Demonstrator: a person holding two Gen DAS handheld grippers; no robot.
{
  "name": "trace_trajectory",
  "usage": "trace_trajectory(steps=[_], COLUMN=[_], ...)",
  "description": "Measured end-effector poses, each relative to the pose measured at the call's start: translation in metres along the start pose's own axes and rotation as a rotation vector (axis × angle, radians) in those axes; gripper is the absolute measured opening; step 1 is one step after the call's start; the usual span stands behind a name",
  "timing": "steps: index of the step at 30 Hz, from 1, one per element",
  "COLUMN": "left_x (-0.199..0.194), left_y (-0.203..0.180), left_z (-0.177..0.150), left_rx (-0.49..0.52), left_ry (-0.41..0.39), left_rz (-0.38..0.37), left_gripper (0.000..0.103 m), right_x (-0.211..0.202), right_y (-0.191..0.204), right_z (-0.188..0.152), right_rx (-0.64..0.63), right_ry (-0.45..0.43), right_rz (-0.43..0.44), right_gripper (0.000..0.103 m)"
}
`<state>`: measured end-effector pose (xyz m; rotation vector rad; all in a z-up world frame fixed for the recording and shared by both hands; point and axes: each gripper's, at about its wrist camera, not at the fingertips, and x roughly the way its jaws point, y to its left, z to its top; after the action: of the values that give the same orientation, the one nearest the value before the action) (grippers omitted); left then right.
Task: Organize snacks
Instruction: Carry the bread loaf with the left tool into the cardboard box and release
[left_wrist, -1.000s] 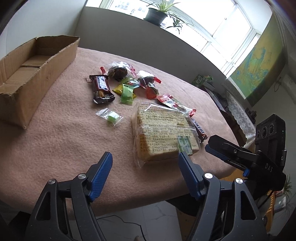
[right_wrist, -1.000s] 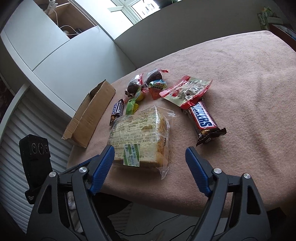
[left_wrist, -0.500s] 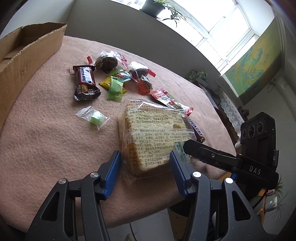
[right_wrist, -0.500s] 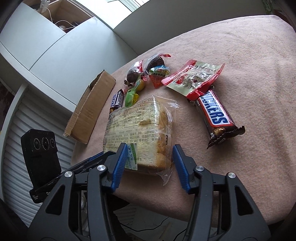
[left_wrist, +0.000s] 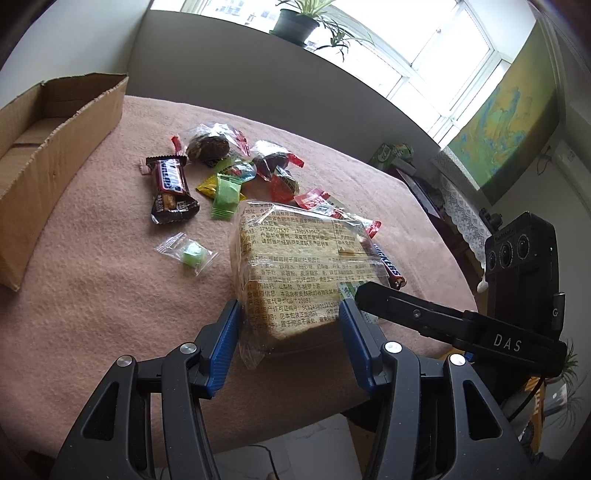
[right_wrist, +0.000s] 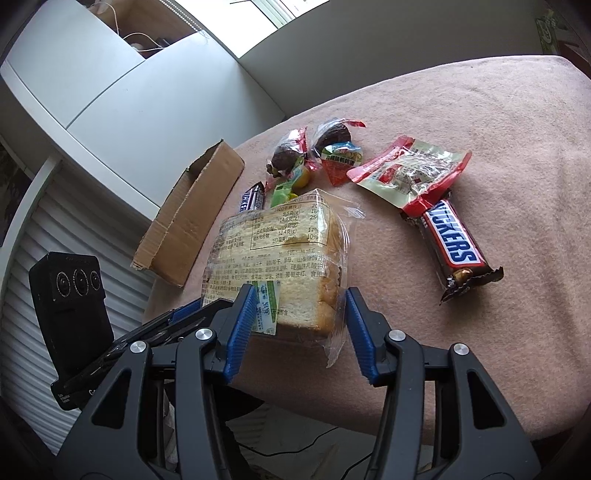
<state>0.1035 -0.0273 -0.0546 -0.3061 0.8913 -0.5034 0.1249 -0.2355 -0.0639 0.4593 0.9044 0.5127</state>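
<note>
Left to right on the pink tablecloth (left_wrist: 92, 280): open cardboard box (left_wrist: 48, 155) at far left, empty as far as visible. Then a small Snickers (left_wrist: 170, 192), clear-wrapped green candy (left_wrist: 192, 254), green & yellow sachets, two dark round cakes in clear wrap (left_wrist: 208, 144). Bagged sliced bread (left_wrist: 295, 266) sits near the table's front edge w/ a red-and-white snack pouch (right_wrist: 413, 173) & big Snickers bar (right_wrist: 452, 251) to its right.

Left gripper (left_wrist: 290, 345): blue pads straddle the loaf's near end, pressing on the bag both sides, so gripping the bread. Right gripper (right_wrist: 297, 332): pads flank the loaf's other near corner, left pad on the green label, right pad close to the crust; looks clamped on the bread too, tho contact on the right side is less certain.

Risks, as I judge them: soft loaf + slippery film, so squeeze too hard = crushed slices; too light = bag slides out on the lift. Two claws pulling unevenly could tear the film. The loaf sits close to the table edge, so a slip could drop it to the floor. Carrying left toward the box, it may sweep the small candies.
</note>
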Motion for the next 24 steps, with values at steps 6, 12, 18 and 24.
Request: trace_trajectory(steps=[6, 12, 18, 24], left_x=[-0.023, -0.049, -0.077, -0.103], left_y=[0.005, 0.028, 0.057, 0.090], left_z=[0.008, 0.020, 0.032, 0.043], left_rx=[-0.002, -0.025, -0.053, -0.090], left_ry=[-0.054, -0.116, -0.174, -0.231], left_rz=[0.009, 0.037, 0.092, 0.139], left_gripper=[0.053, 0.053, 0.053, 0.053], right_x=[0.004, 0.024, 0.055, 0.088], right_y=[0.033, 0.074, 0.116, 0.155], right_z=[0.013, 0.027, 0.043, 0.057], right_rx=[-0.061, -0.132, -0.187, -0.248], right_ry=[-0.009, -0.005, 0.010, 0.035], right_rz=[0.013, 0.041, 0.084, 0.112], right_gripper=[0.052, 0.052, 0.052, 0.052])
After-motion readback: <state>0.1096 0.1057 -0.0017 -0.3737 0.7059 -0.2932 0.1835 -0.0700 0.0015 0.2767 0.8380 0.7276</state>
